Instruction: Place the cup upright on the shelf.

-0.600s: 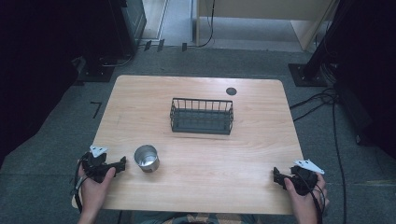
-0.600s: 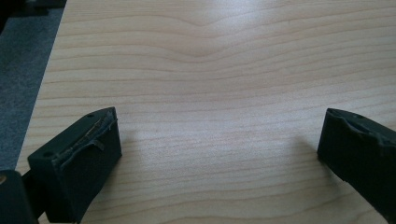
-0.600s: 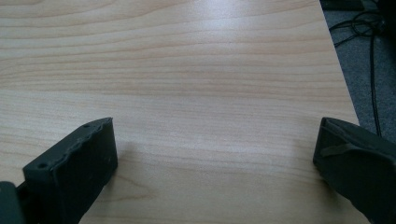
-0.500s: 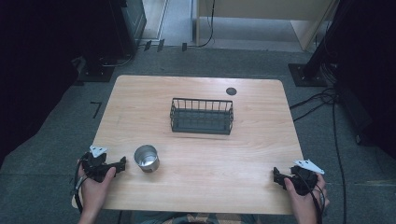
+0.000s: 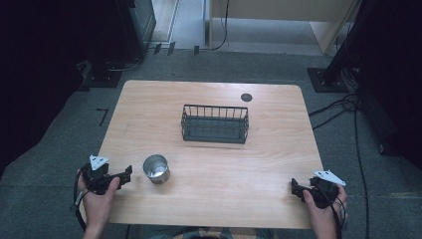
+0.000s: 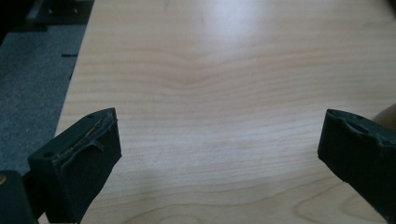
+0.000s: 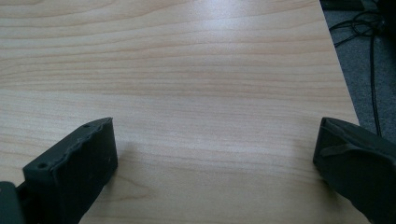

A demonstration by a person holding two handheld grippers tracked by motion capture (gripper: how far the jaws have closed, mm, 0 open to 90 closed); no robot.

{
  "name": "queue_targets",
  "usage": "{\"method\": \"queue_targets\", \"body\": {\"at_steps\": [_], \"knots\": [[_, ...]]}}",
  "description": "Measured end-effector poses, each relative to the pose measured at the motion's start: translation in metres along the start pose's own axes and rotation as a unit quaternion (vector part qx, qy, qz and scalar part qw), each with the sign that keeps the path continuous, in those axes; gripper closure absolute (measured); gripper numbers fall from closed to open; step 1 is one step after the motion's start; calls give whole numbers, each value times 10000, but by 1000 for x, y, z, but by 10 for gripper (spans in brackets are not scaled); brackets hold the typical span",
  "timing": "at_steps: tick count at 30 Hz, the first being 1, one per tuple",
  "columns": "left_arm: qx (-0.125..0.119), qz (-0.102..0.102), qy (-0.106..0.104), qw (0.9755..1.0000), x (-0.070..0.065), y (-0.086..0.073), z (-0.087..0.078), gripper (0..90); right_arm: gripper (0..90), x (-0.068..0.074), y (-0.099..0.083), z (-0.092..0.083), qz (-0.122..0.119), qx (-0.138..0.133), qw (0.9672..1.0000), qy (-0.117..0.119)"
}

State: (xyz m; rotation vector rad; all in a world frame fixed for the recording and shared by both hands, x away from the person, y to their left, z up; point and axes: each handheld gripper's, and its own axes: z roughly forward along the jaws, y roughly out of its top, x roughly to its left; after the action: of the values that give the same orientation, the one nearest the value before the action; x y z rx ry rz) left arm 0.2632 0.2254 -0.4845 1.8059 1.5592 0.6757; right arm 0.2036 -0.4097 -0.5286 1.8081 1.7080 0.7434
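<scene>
Nearest to us, at the near left corner of the pale wood-grain table [image 5: 214, 179], we see the left gripper [image 5: 125, 174], black with a grey three-cornered plate on top, held in the person's left hand [image 5: 97, 199]; in the left gripper view its jaws stand spread wide apart over bare wood, pinching nothing. At the near right edge the right gripper [image 5: 294, 188], of the same make, sits in the right hand [image 5: 321, 209], and the right gripper view shows its jaws likewise wide apart above the tabletop, with the table's edge, grey carpet and some dark cables [image 7: 369, 28] to the side. Just beside the left gripper, toward the table's middle, stands a small round shiny metal cup [image 5: 156, 168], upright and open at the top, apart from the jaws. Farther back, near the centre of the table, we find a black rectangular wire basket [image 5: 215, 124]; we cannot tell whether anything lies in it. Beyond it, near the far edge, is a small dark round cap [image 5: 246, 97] set in the tabletop. Past the table lie grey carpet [image 5: 278, 67] and dark equipment stands. We can read no label or writing on anything.
</scene>
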Motion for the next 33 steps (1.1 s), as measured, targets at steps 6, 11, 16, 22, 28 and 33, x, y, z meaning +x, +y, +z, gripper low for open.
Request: {"method": "queue_targets", "body": {"at_steps": [6, 11, 16, 22, 28, 33], "knots": [[-245, -22, -267, 9993, -10, 9, -18, 0, 0, 0, 0, 0, 3, 0, 10000, 0], [-367, 42, -418, 9984, -19, 15, -27, 0, 0, 0, 0, 0, 9, -1, 10000, 0], [-489, 102, -683, 9964, -35, 23, -37, 0, 0, 0, 0, 0, 3, 1, 10000, 0], [-552, 236, -860, 9945, -56, 29, -42, 0, 0, 0, 0, 0, 1, 0, 10000, -1], [-515, 329, -1043, 9927, -76, 29, -39, 0, 0, 0, 0, 0, -1, -2, 10000, -1], [-481, 427, -964, 9933, -90, 25, -34, 0, 0, 0, 0, 0, -1, -2, 10000, 0]]}}
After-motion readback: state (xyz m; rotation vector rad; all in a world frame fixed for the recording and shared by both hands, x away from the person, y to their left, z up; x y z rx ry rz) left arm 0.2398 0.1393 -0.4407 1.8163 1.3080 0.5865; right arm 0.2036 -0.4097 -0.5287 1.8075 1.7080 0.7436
